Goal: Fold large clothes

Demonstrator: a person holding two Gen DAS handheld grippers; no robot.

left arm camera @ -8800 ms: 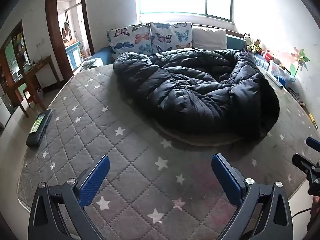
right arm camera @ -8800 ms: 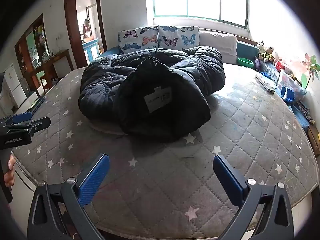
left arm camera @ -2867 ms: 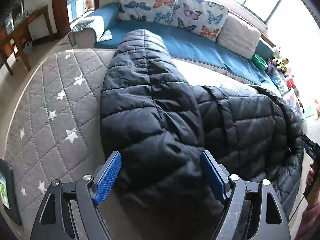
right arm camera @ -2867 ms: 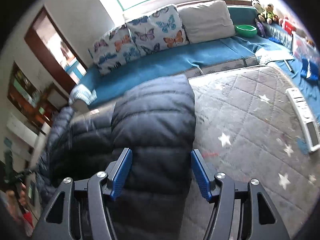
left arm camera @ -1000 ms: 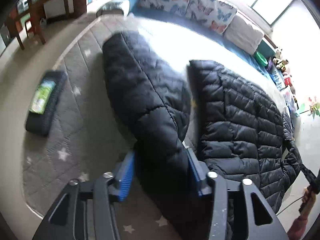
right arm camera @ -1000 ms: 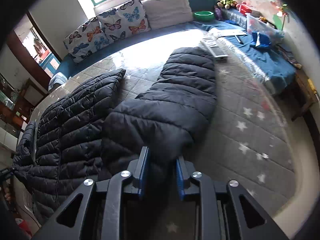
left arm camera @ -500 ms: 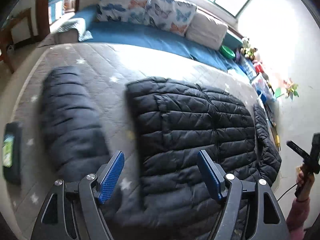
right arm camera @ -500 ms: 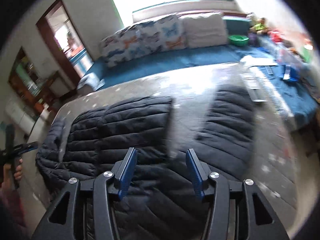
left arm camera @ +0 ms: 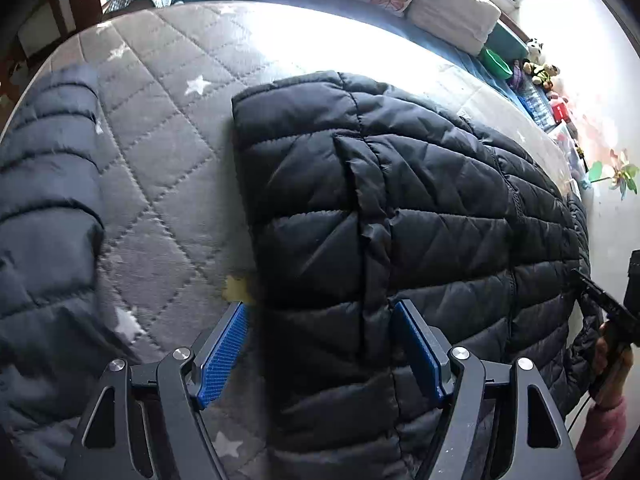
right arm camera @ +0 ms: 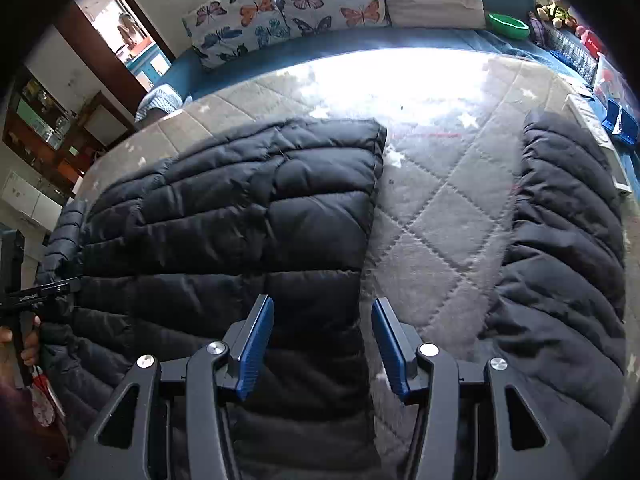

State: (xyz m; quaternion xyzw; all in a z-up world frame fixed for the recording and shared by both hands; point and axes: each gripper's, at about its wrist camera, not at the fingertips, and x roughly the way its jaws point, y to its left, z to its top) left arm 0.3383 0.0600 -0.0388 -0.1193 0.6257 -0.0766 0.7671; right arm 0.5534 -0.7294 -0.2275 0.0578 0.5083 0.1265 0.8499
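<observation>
Left wrist view: the left claw point(left arm camera: 318, 344) points steeply down, jaws just spread and released, straddling the black puffer jacket's point(left arm camera: 400, 208) edge on the mattress point(left arm camera: 168, 152).

Right wrist view: the right claw point(right arm camera: 322, 346), likewise released after just opening, hangs over the jacket's opposite edge.

You've got a black quilted jacket point(left arm camera: 400, 200) on a grey star-print mattress point(left arm camera: 168, 152); butterfly-print pillows point(right arm camera: 288, 4); blue gripper pads point(left arm camera: 224, 354).

From my remote seat I see hard daylight blowing out the far grey quilted star-print mattress point(left arm camera: 168, 128) to white glare, motion smear on the black puffer jacket point(right arm camera: 224, 232), and dark fisheye vignetting bending every edge.
</observation>
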